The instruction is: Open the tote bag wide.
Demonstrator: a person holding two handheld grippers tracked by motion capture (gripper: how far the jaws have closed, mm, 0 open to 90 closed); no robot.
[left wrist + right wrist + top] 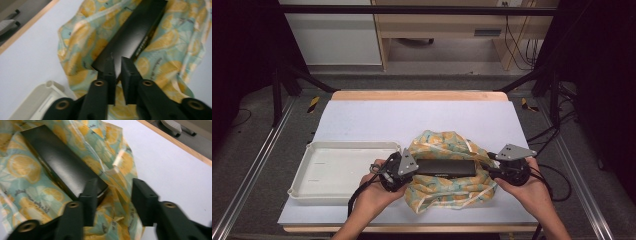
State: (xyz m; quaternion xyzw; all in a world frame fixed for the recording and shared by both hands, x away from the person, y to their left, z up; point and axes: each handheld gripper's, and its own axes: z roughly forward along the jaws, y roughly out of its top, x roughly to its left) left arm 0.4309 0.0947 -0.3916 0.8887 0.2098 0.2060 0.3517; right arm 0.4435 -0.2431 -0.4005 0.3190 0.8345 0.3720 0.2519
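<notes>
A black box lies unwrapped on a cloth near the table's front edge, the left gripper nearly closed at its end, the right gripper open and empty.

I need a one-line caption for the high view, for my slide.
Two hand-held grippers, left gripper and right gripper, meet the ends of a black box on lemon-print cloth, beside a white tray.

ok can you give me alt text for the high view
A person's two hands hold the left gripper and right gripper at opposite ends of a long black box lying on a lemon-print cloth. An empty white tray sits left.
</notes>
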